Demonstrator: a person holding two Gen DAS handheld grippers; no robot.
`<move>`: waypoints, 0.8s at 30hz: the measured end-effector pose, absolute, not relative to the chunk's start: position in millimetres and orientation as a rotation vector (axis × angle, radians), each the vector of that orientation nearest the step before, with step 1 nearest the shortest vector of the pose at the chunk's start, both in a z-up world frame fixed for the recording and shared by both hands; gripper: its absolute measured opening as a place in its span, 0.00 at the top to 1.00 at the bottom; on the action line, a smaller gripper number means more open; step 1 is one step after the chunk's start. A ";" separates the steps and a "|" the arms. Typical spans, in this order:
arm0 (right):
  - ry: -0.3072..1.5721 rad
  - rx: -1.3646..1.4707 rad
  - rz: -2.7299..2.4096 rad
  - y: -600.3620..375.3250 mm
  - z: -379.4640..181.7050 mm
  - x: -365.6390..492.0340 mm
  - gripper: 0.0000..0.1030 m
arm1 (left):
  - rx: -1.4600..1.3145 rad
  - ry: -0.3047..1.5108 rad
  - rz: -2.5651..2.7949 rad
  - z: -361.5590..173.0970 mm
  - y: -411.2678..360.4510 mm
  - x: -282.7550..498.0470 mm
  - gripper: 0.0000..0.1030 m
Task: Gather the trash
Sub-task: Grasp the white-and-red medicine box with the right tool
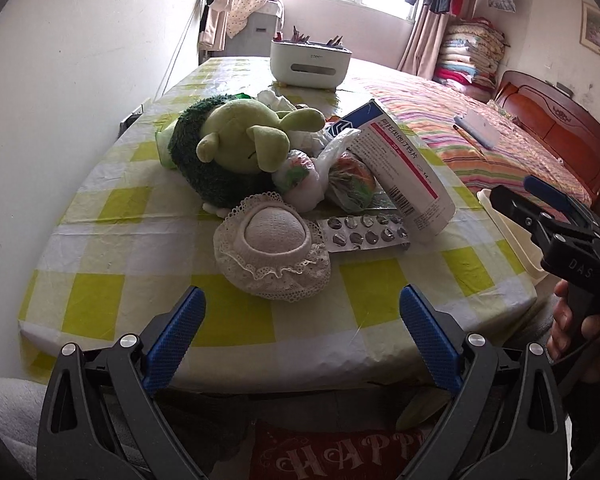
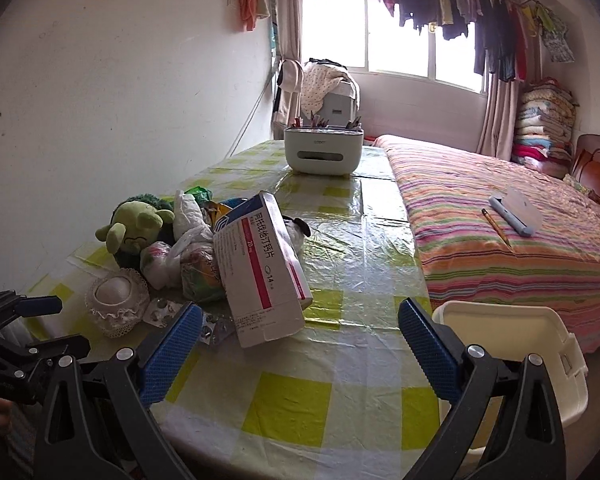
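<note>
A pile of rubbish lies on the yellow-check table (image 1: 100,240) (image 2: 340,360). It includes a white and pink medicine box (image 1: 400,160) (image 2: 260,264), a used silver blister pack (image 1: 364,232) (image 2: 168,312), and knotted plastic bags (image 1: 312,176) (image 2: 180,256) holding wrappers. My left gripper (image 1: 302,320) (image 2: 56,326) stands open at the table's near edge, a short way before a lace-trimmed cap (image 1: 272,248) (image 2: 116,296). To its right, my right gripper (image 2: 300,332) (image 1: 514,190) is open over the table corner, holding nothing. A cream plastic bin (image 2: 508,344) (image 1: 508,240) sits beside the table's right edge.
A green plush toy (image 1: 228,148) (image 2: 136,232) lies in the pile. A white tissue box organiser (image 1: 310,62) (image 2: 322,150) stands at the table's far end. A bed with a striped cover (image 1: 480,132) (image 2: 500,240) adjoins the table on the right; a wall runs along the left.
</note>
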State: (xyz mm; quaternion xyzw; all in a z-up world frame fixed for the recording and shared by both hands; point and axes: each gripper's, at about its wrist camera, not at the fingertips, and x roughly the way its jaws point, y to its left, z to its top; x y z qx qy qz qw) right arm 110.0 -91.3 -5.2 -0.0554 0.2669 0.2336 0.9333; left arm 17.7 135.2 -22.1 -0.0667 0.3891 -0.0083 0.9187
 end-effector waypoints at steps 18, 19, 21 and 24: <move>0.705 -0.449 0.554 -11.1 -34.8 189.8 0.38 | -0.105 0.910 -0.033 -26.4 142.0 51.4 0.07; 0.699 -0.444 0.560 -13.7 -33.7 187.8 0.38 | -0.110 0.917 -0.033 -27.1 142.2 53.6 0.07; 0.668 -0.404 0.559 -21.9 -29.4 184.8 0.39 | -0.121 0.924 -0.031 -28.9 144.2 56.0 0.07; 0.610 -0.321 0.554 -44.1 -20.1 175.9 0.39 | -0.145 0.937 -0.024 -31.2 149.4 59.7 0.07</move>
